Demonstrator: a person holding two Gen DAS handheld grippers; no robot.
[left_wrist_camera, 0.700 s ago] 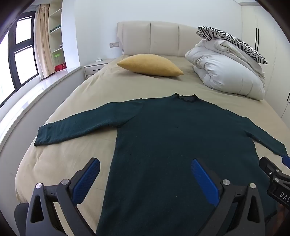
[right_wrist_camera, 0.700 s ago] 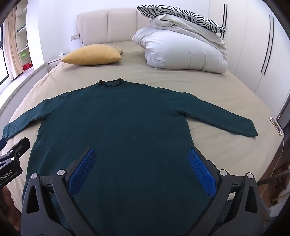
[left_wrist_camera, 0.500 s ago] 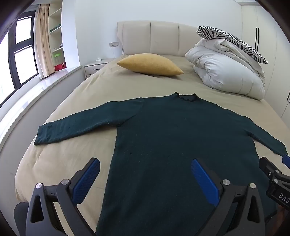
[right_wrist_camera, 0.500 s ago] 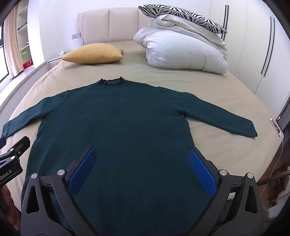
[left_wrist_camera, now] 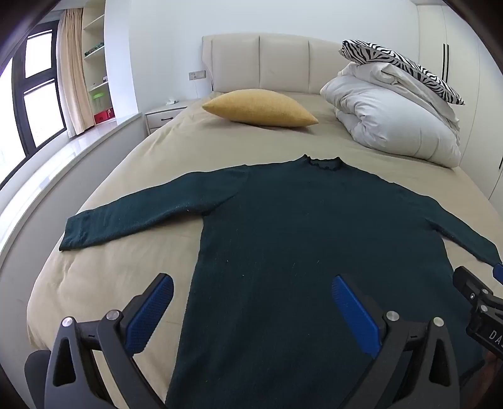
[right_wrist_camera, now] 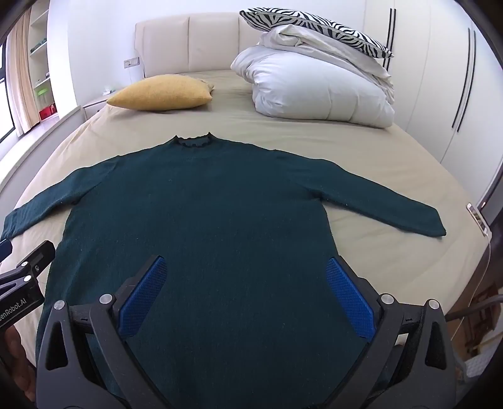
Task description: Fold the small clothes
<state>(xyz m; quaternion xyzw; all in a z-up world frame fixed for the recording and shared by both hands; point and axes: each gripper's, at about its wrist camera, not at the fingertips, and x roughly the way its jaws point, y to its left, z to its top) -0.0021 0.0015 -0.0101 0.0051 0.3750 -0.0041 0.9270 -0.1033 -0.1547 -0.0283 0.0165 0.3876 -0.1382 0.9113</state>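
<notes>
Now spread flat on the beige bed (left_wrist_camera: 103,277): a dark green long-sleeved sweater (left_wrist_camera: 301,251), collar at the far end toward the headboard (right_wrist_camera: 188,44), hem at the near edge, long axis running straight away from both tongs. Sleeves stretched out sideways, one to each side. Left tongs (left_wrist_camera: 251,311) hanging above the left half of the lower body, wide apart to the limit, nothing between the blue pads. Right tongs (right_wrist_camera: 246,291) above the right half, equally wide, also empty; not touching the cloth, as far as can be judged from this steep angle. Left sleeve cuff (left_wrist_camera: 74,234) nearer to the left tongs, right sleeve cuff (right_wrist_camera: 435,228) nearer to the right one, so probably each side to be taken by its own hand. No fold made yet. Farther up the bed, well apart from the collar: a yellow pillow (left_wrist_camera: 261,108), a folded white duvet (right_wrist_camera: 317,88) with a zebra-striped pillow (right_wrist_camera: 314,23) on top. Nothing standing in the way of folding a sleeve inward.
</notes>
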